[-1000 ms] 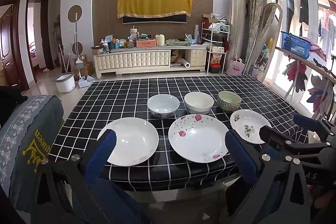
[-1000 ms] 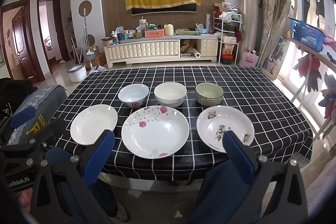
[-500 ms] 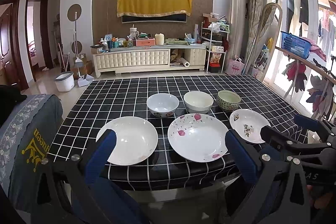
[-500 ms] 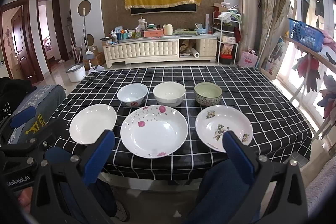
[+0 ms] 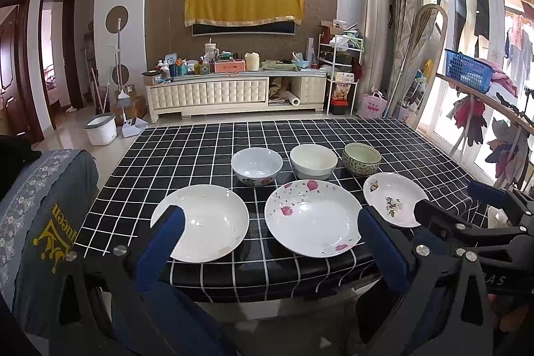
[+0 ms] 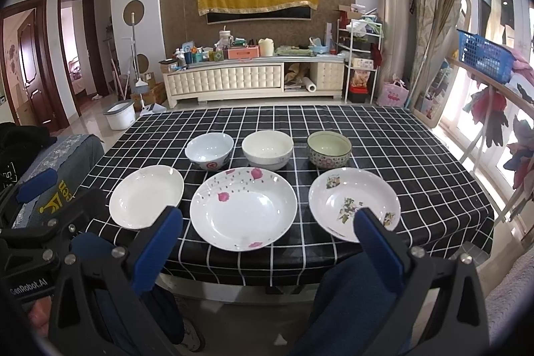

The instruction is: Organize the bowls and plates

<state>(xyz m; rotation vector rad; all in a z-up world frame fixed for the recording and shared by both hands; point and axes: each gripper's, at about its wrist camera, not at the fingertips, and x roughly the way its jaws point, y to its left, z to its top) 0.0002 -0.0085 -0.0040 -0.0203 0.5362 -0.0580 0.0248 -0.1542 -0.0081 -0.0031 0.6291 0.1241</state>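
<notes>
Jaws wide open on left gripper (image 5: 267, 242) and right gripper (image 6: 267, 237), both empty, short of the tabletop (image 6: 417, 149) edge. Barely changed over the last second: slight drift only. Three plates (image 6: 243, 207) in front, three bowls (image 6: 267, 149) behind, untouched. Organizing not started.

Glossy ceramic plates (image 6: 243, 209) on matt checked tablecloth (image 6: 400, 155)

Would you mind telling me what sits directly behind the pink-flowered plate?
Behind the pink-flowered plate stands the cream bowl. It looks empty, though its near wall hides part of its floor, and the plate's rim covers its foot.
</notes>
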